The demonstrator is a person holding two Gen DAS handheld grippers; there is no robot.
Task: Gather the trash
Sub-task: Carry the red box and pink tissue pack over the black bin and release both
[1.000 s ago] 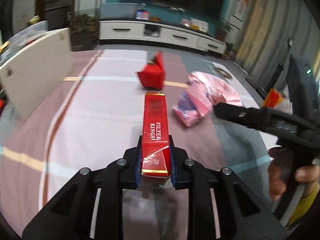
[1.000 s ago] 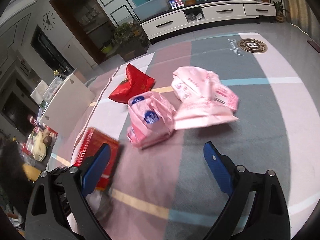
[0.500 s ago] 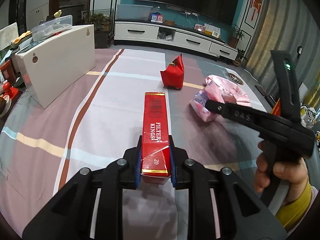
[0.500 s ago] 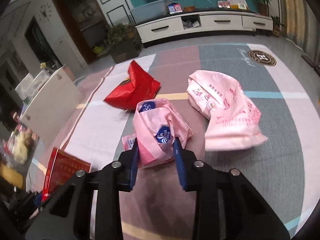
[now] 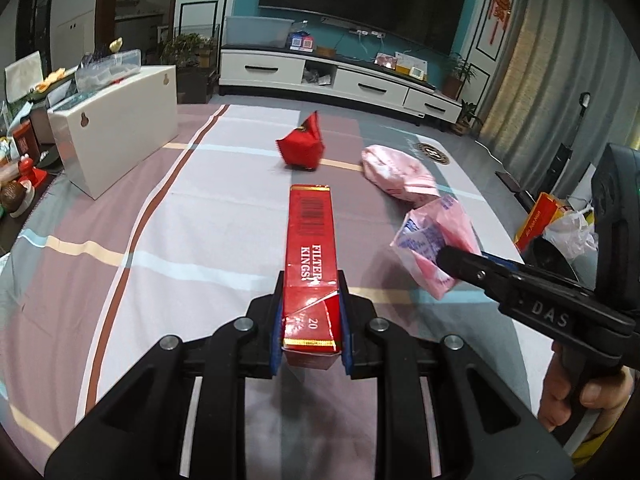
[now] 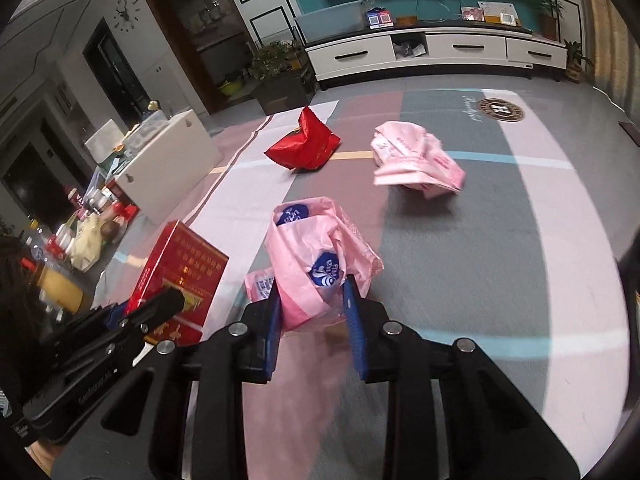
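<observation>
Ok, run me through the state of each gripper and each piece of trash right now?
left gripper: shut on the red carton, held off the cloth.
right gripper: just closed, shut on the pink wrapper.
red snack bag: lying on the cloth, untouched.
crumpled pink bag: lying on the cloth, untouched.

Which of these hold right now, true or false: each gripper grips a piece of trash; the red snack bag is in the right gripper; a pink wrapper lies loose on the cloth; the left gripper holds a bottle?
1. Each gripper grips trash. True: the left gripper is shut on the red carton, the right gripper on the pink bag.
2. Red snack bag in the right gripper. False: it lies on the cloth.
3. A pink wrapper lies loose. True.
4. Left holds a bottle. False: a carton.
</observation>
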